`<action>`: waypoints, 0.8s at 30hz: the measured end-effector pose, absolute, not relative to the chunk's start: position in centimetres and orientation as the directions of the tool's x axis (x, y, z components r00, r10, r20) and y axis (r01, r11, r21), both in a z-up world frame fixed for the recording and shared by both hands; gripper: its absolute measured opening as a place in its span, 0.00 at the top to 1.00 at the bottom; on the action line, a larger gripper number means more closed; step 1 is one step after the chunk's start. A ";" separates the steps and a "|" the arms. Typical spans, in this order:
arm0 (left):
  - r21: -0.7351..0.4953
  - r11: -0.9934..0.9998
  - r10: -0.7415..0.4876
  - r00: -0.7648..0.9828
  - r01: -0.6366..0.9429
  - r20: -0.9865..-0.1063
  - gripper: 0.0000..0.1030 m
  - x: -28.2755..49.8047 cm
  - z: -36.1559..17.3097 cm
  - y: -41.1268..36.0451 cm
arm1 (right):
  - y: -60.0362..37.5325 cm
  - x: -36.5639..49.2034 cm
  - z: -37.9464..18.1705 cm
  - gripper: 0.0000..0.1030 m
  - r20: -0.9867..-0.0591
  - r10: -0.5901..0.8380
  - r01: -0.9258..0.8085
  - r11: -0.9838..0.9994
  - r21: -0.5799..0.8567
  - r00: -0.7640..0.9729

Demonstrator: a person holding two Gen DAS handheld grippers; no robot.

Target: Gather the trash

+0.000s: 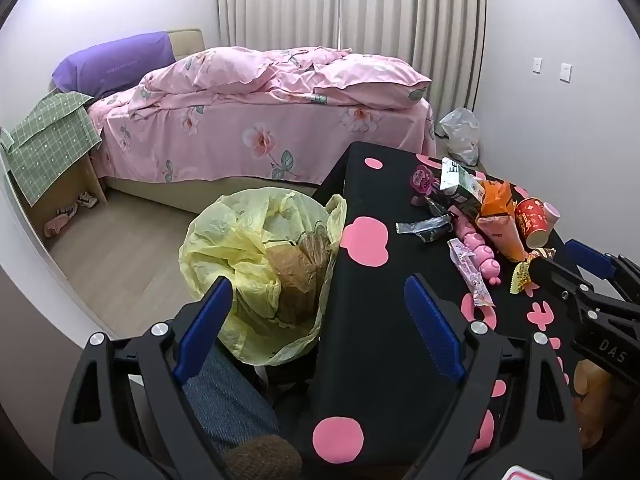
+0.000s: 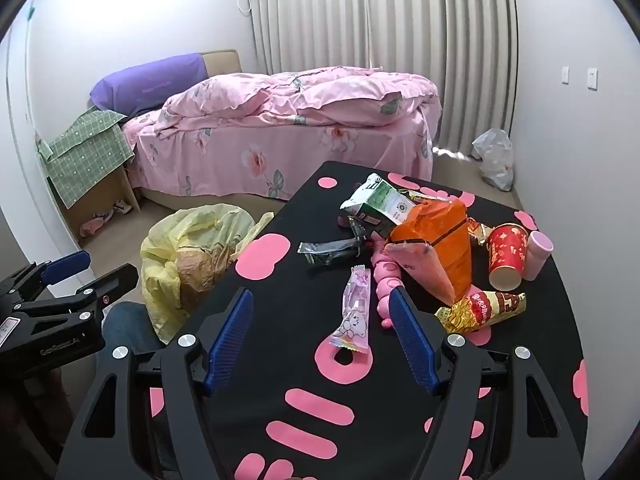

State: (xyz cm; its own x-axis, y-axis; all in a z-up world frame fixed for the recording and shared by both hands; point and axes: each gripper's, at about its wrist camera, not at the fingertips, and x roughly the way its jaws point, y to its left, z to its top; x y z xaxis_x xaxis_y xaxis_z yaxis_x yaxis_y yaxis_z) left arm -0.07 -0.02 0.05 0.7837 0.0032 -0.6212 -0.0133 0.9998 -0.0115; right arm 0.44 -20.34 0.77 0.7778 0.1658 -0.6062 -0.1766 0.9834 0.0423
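bin bag (image 2: 188, 256): on floor left of my table (image 2: 304, 320), some waste inside | left gripper (image 1: 320, 328): spread, empty, over bag and table edge | right gripper (image 2: 320, 336): spread, empty, near pink wrapper (image 2: 354, 312) | trash pile (image 2: 432, 240): uncollected, most work left

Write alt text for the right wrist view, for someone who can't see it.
The right gripper hangs open and empty over a black table with pink shapes, aimed at a pink snack wrapper lying before a pile of cartons, packets and a red paper cup. A yellow trash bag stands open left of the table, with a pink bed behind.
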 end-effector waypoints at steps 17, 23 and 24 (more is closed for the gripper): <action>-0.009 1.000 -0.001 0.779 -0.006 -0.627 0.19 0.1 0.2 -0.5 | -20.3 0.7 0.3 0.35 -0.617 0.173 -0.178 0.983 0.054 0.768; -0.011 1.000 0.000 0.780 -0.008 -0.626 0.19 0.0 0.1 -0.4 | -20.3 0.7 0.3 0.35 -0.619 0.173 -0.177 0.983 0.055 0.766; -0.011 1.000 -0.001 0.780 -0.008 -0.626 0.19 0.0 0.2 -0.5 | -20.3 0.7 0.3 0.35 -0.619 0.174 -0.177 0.983 0.056 0.766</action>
State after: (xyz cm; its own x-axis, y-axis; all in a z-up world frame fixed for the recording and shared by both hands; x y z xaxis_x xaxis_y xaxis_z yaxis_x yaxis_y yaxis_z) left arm -0.02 -0.48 0.15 0.7800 -0.0007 -0.6258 -0.0080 0.9999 -0.0110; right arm 0.72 -20.27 0.32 0.7659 0.1736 -0.6191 -0.1775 0.9825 0.0559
